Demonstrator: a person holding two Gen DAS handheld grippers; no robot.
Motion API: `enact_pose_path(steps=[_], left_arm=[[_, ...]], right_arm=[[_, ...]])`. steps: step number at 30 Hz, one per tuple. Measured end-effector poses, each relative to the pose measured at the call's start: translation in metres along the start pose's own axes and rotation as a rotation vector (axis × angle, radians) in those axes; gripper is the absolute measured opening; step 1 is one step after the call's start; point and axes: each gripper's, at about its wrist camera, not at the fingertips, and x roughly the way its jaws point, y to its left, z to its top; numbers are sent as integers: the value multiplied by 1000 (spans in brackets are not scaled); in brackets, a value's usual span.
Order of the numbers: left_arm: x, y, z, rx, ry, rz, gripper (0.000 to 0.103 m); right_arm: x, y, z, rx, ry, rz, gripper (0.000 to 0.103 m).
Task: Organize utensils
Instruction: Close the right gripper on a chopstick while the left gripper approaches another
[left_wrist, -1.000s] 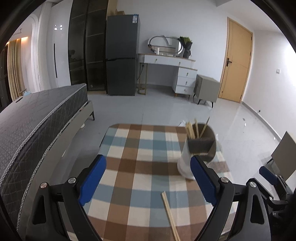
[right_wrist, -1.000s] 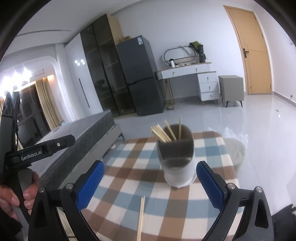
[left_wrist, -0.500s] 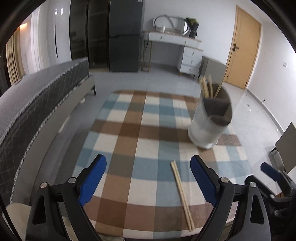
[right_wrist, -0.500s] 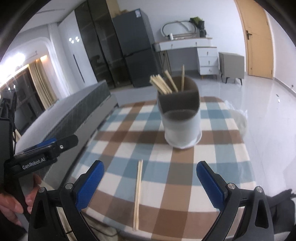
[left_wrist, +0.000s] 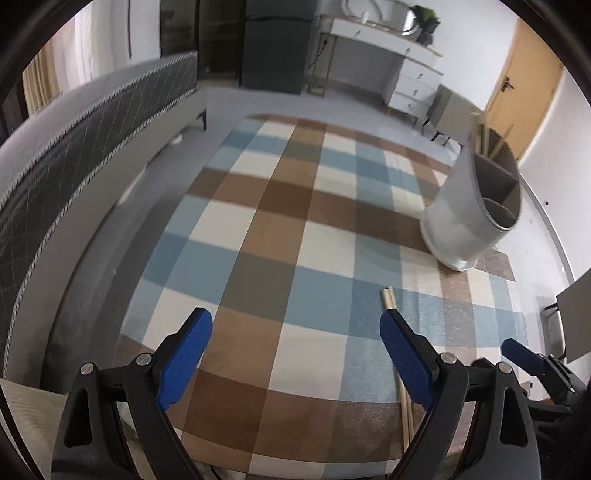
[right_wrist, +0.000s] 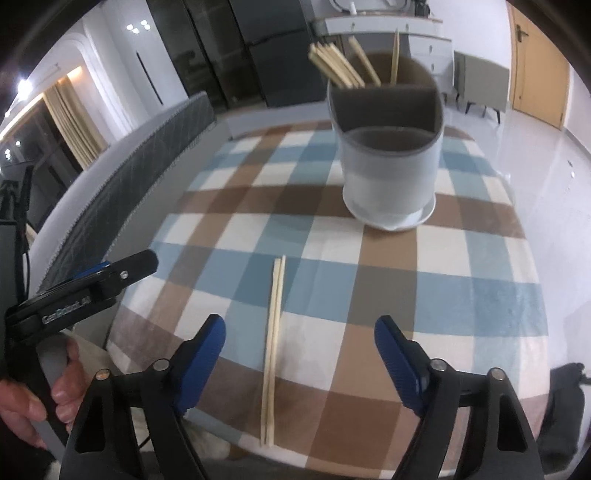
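Both claws have dipped toward the counter (right_wrist: 424, 258); right claw (right_wrist: 300, 341) closing, empty, over the chopsticks (right_wrist: 273, 332); left claw (left_wrist: 295, 347) wide. Light, stiff, slippery: pinch mid-length.

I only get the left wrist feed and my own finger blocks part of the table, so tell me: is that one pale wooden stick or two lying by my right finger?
Observer: Two. The right wrist view shows a pair of pale wooden chopsticks lying side by side on the checked brown, blue and cream tablecloth.
Operator: Is the right gripper on them?
Observer: No. The right gripper has the pair between its blue fingers, jaws closing, pads not touching.
Operator: What is in the grey divided utensil holder?
Observer: The utensil holder has more chopsticks in its rear compartment; the front one looks empty.
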Motion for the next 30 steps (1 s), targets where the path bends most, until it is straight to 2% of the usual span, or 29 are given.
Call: enact_pose_path(steps=[3, 6, 8, 10, 13, 18, 21, 24, 30], left_arm=[[7, 9, 0, -42, 52, -5, 89], [12, 14, -1, -55, 89, 17, 89], [13, 18, 1, -75, 102, 11, 89], [13, 22, 2, -101, 114, -9, 89], [14, 26, 3, -120, 128, -11, 89], [22, 37, 1, -173, 196, -44, 89], [25, 42, -1, -196, 223, -48, 89], [24, 45, 0, -210, 228, -51, 89], [24, 44, -1, -215, 241, -61, 89]], right_arm=[[15, 2, 8, -4, 34, 5, 74], [32, 5, 17, -12, 73, 57, 73], [44, 9, 22, -35, 104, 35, 69], [56, 12, 27, -58, 134, 30, 57], [71, 17, 36, -104, 174, -10, 54], [94, 20, 44, -139, 269, 3, 47], [102, 22, 46, -163, 305, -29, 35], [104, 22, 49, -174, 318, -51, 28], [110, 27, 52, -171, 349, -64, 27]])
